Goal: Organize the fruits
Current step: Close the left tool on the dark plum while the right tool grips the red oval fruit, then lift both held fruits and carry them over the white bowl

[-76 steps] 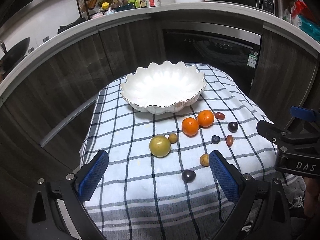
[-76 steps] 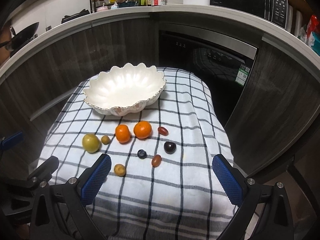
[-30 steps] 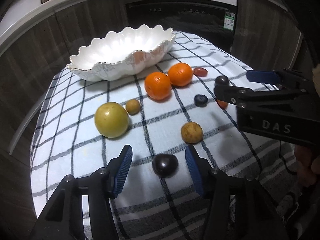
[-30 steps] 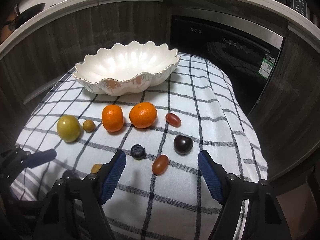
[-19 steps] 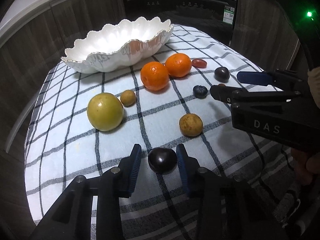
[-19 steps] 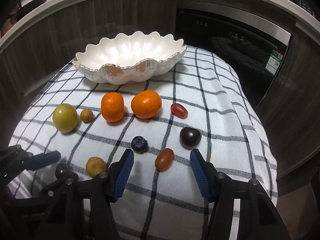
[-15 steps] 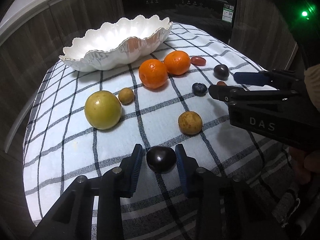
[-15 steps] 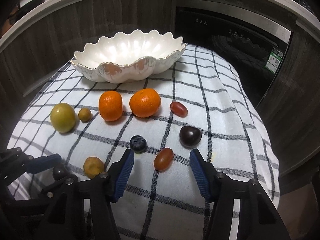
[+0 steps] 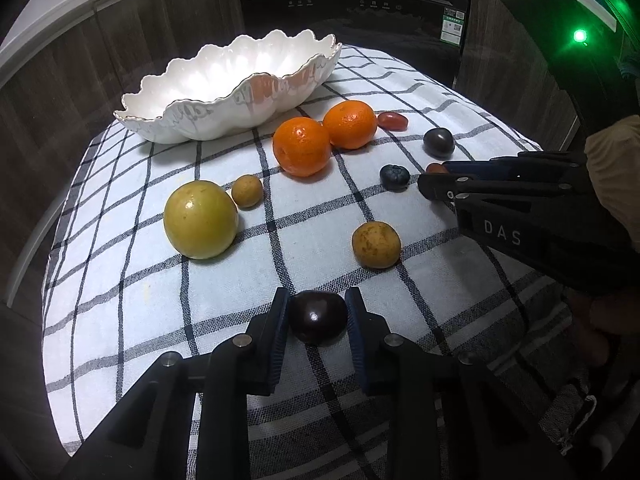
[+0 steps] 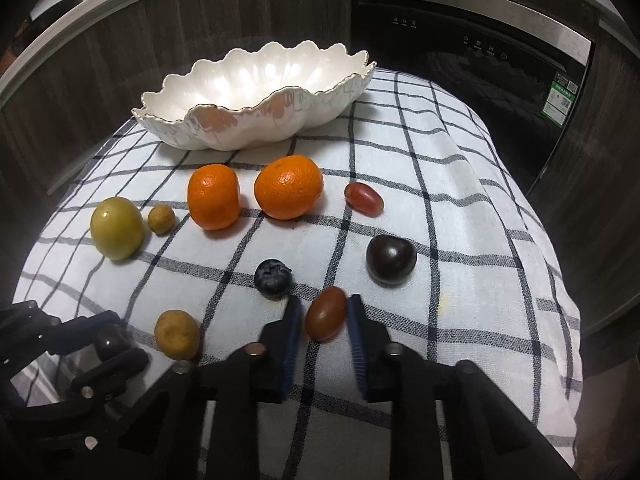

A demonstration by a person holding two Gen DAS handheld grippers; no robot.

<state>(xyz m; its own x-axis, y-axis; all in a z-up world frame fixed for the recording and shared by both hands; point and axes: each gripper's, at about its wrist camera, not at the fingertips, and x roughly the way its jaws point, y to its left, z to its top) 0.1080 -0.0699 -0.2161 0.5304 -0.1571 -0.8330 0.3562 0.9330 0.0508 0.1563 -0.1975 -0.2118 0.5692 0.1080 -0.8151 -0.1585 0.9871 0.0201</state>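
- Blue-padded jaws of your left gripper (image 9: pixel 318 316) are closing, and the pads are already pressing both sides of a dark plum (image 9: pixel 318 317), which is lying on the checked cloth (image 9: pixel 120 300) well in front of the white scalloped bowl (image 9: pixel 224 96).
- Your right gripper (image 10: pixel 325 318) is pinching a reddish-brown grape tomato (image 10: pixel 326 313), also in front of the bowl, just beside a blueberry (image 10: pixel 273 278).
- Both fruits are looking small, light, smooth and soft-skinned, so you are probably risking a bruise or a slip; holding them across the widest middle with gentle pressure seems best.
- Between your grippers and the bowl, two oranges (image 10: pixel 256 194), a yellow-green fruit (image 9: pixel 200 219), two small tan fruits (image 9: pixel 376 245) and a second dark plum (image 10: pixel 391 259) are waiting; the bowl is showing nothing inside.
- Compared with a second ago, both pairs of jaws are standing far narrower: then each fruit was lying free between wide pads, and your right gripper is sitting lower and nearer the cloth.
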